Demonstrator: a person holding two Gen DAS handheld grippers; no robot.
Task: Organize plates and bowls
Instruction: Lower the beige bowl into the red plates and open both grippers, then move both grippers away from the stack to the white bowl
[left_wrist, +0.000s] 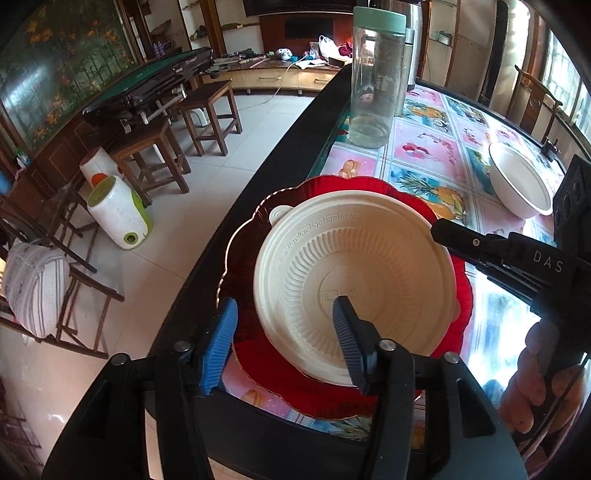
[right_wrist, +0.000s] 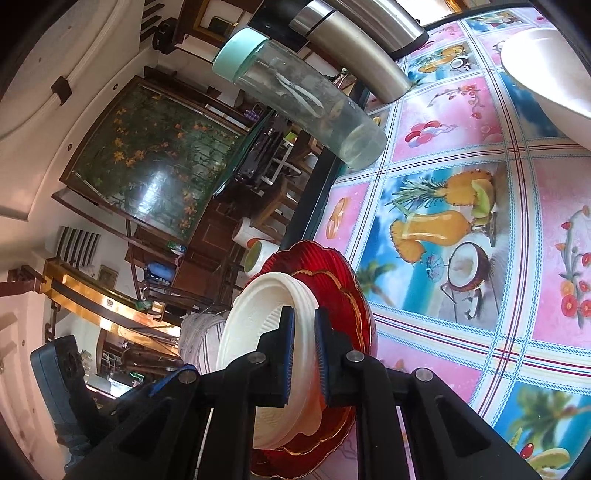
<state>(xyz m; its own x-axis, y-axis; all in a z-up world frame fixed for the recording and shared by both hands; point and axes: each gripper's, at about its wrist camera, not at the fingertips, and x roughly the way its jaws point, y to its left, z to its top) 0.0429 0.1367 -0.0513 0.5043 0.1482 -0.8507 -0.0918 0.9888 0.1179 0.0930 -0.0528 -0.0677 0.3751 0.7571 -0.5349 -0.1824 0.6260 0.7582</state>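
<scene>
A cream plastic bowl (left_wrist: 354, 280) sits on a red scalloped plate (left_wrist: 295, 195) near the table's left edge. My left gripper (left_wrist: 285, 301) is open over the bowl's near-left rim, with one blue pad (left_wrist: 221, 343) outside the bowl and the other finger above its inside. My right gripper (right_wrist: 303, 312) is shut on the cream bowl's (right_wrist: 255, 321) rim, one finger inside and one outside; the left wrist view shows it as a black tool (left_wrist: 480, 247) at the bowl's right rim. The red plate (right_wrist: 343, 280) lies under the bowl. A second white bowl (left_wrist: 521, 184) stands farther right.
A clear jar with a mint lid (left_wrist: 373, 81) and a steel flask (left_wrist: 412, 48) stand at the table's far end. The black table edge (left_wrist: 258, 177) runs just left of the plate. Wooden stools (left_wrist: 207, 110) and a white-green container (left_wrist: 118, 214) stand on the floor. A hand (left_wrist: 535, 376) holds the right tool.
</scene>
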